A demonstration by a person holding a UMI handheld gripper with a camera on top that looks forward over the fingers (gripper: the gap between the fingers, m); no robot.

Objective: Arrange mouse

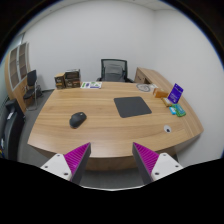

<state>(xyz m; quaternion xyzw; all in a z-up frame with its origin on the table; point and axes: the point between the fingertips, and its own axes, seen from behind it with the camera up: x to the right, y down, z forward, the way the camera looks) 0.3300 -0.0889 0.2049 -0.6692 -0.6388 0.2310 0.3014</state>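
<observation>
**Hovering above the desk, mouse out ahead**

Looking down from above on a wooden desk [60, 132] with a curved near edge. Seen at the bottom: 2 fingers of the gripper [113, 158], spread apart with a wide gap between them, nothing held. Magenta pads [76, 156] facing inward on each finger, with desk edge and floor showing through the gap.

Resting on the desk beyond the left finger: a dark mouse [78, 119], alone on bare wood, well apart from both fingertips. Lying to the right of the mouse and a little farther back: a dark grey mouse pad [131, 106], flat, rectangular, not touching the mouse. Clear wood separating the 2.

Placed near the desk's right side: a small upright purple card or box [177, 93], plus a teal item [181, 111] just in front of it; too small to identify. Scattered toward the far end: some papers [92, 85] and other small items, details unclear.

Standing behind the desk's far edge: 1 black office chair [116, 70] against a white wall. Partly visible at the near left: another black chair [10, 125]. Set in the far left corner: low brown boxes or shelving [69, 79].
</observation>
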